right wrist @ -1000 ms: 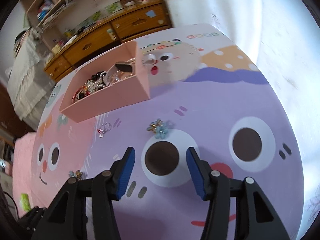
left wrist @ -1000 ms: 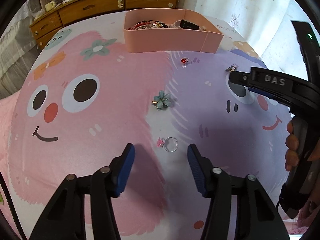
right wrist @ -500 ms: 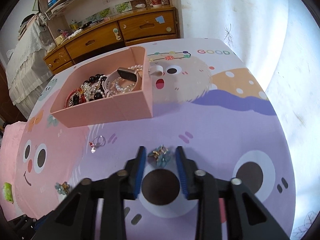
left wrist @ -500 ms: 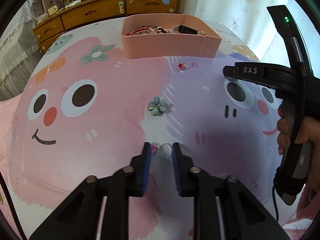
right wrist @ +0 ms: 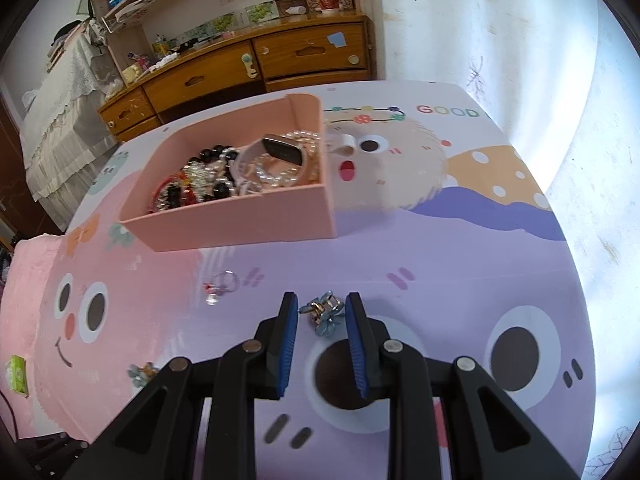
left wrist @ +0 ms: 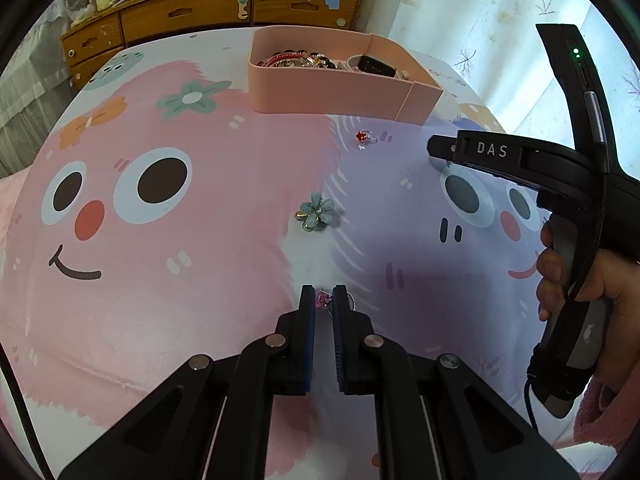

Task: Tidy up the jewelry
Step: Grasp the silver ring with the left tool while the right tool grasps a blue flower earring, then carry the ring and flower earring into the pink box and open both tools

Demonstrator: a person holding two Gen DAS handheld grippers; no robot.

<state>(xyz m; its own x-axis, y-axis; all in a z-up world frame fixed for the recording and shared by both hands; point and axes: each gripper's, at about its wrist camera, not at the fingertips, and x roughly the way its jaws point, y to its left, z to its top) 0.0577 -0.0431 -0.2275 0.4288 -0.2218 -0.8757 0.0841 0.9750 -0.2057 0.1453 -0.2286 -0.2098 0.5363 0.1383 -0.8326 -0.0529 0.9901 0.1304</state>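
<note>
Left gripper: clenched on small pink-stoned silver ring at its tips; band likely slippery.
Right gripper: grasping blue flower-shaped metal clip, probably light, fragile petals.
Pink plastic box: ahead.

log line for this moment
left gripper: shut on pink ring | right gripper: jaws just closed onto blue flower charm

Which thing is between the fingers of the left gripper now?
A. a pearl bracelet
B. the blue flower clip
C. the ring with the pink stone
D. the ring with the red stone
C: in the left wrist view the left gripper has just been closing and is shut on the ring with the pink stone, while the blue flower clip and the ring with the red stone lie apart on the cloth.
</note>
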